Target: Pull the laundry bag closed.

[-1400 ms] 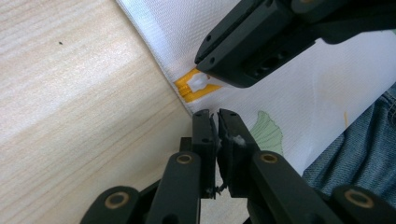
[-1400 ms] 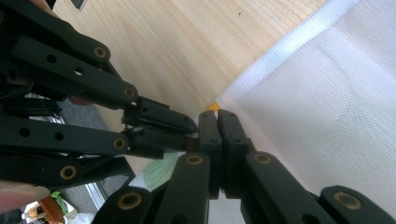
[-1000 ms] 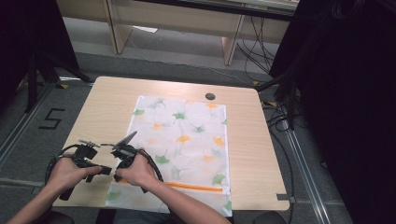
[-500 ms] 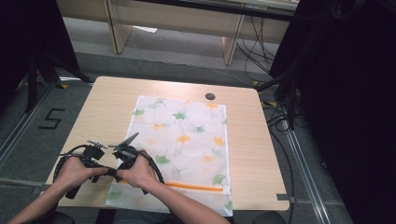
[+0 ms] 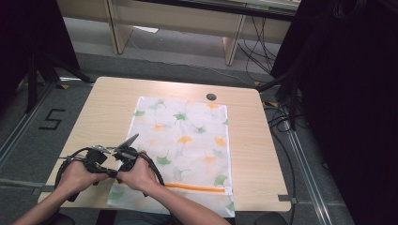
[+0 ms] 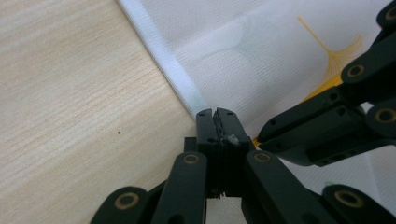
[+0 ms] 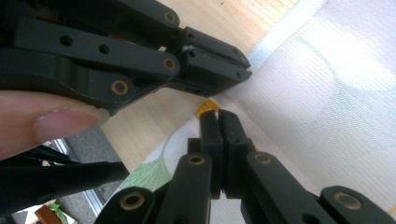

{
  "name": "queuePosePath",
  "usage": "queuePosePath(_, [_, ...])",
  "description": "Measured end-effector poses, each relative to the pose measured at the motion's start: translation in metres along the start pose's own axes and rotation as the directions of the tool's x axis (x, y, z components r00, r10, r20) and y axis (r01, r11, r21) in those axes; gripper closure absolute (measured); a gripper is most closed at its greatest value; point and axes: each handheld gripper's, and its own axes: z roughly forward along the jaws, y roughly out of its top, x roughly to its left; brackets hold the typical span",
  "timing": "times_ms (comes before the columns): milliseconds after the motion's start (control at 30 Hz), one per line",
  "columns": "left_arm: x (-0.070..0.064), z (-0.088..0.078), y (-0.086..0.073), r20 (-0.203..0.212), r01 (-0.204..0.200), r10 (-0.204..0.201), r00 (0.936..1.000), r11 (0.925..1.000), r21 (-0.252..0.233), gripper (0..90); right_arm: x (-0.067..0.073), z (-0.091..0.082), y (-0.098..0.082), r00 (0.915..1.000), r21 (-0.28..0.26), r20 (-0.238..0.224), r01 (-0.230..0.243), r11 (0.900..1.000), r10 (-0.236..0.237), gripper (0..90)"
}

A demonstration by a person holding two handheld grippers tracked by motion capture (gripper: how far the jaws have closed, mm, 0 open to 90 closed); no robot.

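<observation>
Left gripper view: left claw [image 6: 217, 113] closed on cloth [image 6: 261, 51] hem.

My left tongs [image 6: 218, 122] and right tongs [image 7: 223, 123] are matte black, with flat linked bars pinned by brass-ringed rivets and ribbed pads. Black cables [image 5: 63, 164] loop from them. My forearms are bare, without sleeves.

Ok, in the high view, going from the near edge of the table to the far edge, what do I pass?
The two hands with the left gripper and right gripper → orange stripe on the leaf-print cloth → small dark round thing near the table's far edge.
</observation>
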Motion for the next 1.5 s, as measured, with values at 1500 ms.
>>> queuePosePath(1500, [-0.003, 0.0, 0.0, -0.016, -0.003, 0.003, 0.9999, 1.0, -0.006, 89.6, -0.01, -0.019, -0.011, 0.9961, 0.071, 0.089, -0.001, 0.998, -0.005, 90.0])
